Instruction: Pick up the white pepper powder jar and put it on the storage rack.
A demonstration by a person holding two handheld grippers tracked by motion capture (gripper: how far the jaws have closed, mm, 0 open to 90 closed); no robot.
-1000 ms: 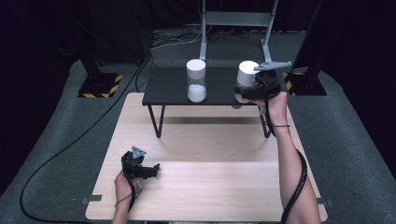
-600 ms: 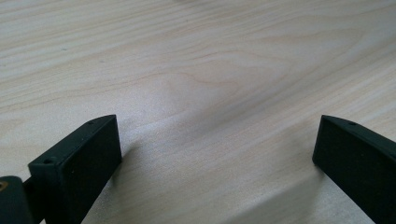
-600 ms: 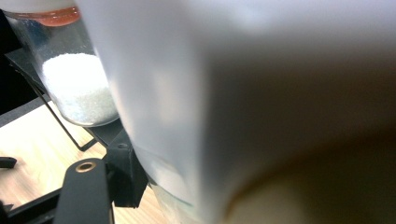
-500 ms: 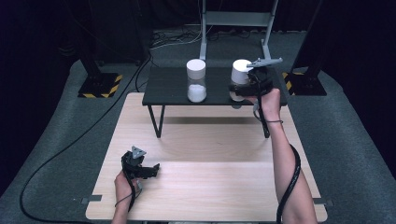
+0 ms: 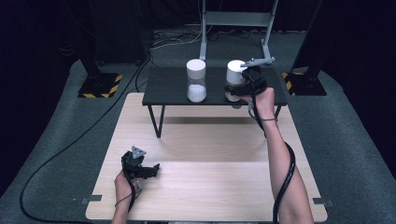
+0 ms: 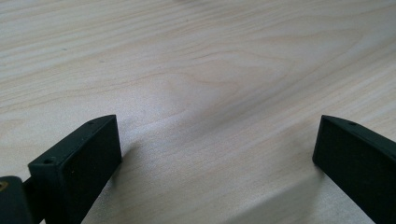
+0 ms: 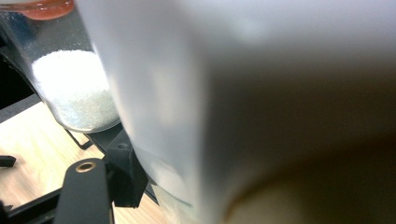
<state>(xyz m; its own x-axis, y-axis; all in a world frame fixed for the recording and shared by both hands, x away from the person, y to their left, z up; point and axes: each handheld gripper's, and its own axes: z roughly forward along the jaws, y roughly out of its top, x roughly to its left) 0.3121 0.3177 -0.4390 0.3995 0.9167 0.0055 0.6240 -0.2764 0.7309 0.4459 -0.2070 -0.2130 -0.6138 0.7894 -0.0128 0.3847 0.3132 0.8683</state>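
**Materials and finish**

Table: pale wood, visible grain, smooth matt top. Small raised shelf: dark, matt board on thin dark metal-looking legs. Both jars clear and glossy, glass or plastic can't tell, with matt white caps: left jar part-filled with white grainy powder, right jar too. Left gripper and right gripper: black matt plastic-looking jaws. Floor: grey, rough carpet-like cloth. Frame behind: grey painted metal.

Black-curtained lab, hazard-striped stand bases
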